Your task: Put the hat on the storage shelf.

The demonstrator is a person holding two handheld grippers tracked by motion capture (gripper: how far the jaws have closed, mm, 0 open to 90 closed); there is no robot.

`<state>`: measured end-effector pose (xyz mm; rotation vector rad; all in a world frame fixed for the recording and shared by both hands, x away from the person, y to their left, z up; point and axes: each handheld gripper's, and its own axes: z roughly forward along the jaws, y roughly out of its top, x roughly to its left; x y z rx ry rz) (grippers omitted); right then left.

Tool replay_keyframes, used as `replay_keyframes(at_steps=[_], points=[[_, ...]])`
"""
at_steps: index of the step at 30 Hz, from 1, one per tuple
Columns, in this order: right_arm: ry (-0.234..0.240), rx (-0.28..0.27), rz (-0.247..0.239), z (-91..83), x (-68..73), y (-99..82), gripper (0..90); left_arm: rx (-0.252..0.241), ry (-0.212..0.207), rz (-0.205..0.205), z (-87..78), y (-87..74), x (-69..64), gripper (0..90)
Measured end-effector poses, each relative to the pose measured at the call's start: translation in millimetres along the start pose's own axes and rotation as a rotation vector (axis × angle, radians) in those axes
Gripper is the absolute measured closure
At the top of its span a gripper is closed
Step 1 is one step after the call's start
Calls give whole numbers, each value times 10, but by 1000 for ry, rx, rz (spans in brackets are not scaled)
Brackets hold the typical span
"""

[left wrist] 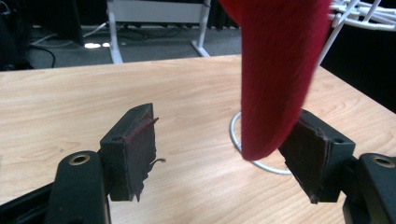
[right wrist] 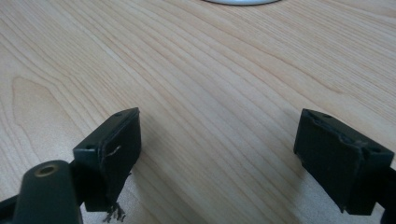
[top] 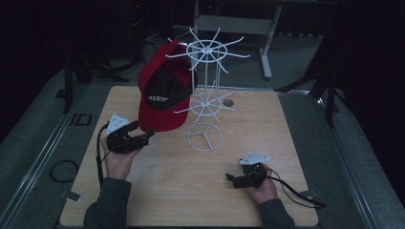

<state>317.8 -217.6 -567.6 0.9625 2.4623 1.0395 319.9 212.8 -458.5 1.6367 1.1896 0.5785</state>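
Observation:
A red cap (top: 160, 93) with a black front panel hangs on the left side of a white wire rack (top: 206, 50), whose ring base (top: 204, 137) stands on the wooden table (top: 191, 191). My left gripper (top: 143, 133) sits just below the cap's lower edge. In the left gripper view the jaws of that gripper (left wrist: 224, 135) stand wide apart, and the cap's red edge (left wrist: 280, 70) hangs down between them, close by the right pad (left wrist: 306, 154). My right gripper (top: 231, 179) rests low near the table's front right. It is open (right wrist: 219, 135), with bare wood between its jaws.
A round grommet hole (top: 228, 102) lies in the table behind the rack. A black cable loop (top: 63, 170) is on the floor at the left. A grey desk frame (top: 234, 24) and dark stands are beyond the table's far edge.

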Motion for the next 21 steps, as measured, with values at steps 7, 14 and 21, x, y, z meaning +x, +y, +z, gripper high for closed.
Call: replay_keyframes(at_steps=[7,14,21], points=[[-1,0,0,0,0,0,147,26,2,-9,44,-85,31,281],[1,1,3,0,2,0,147,45,2,-13,72,-156,49,280],[1,1,3,0,2,0,148,54,-4,-12,85,-193,47,278]])
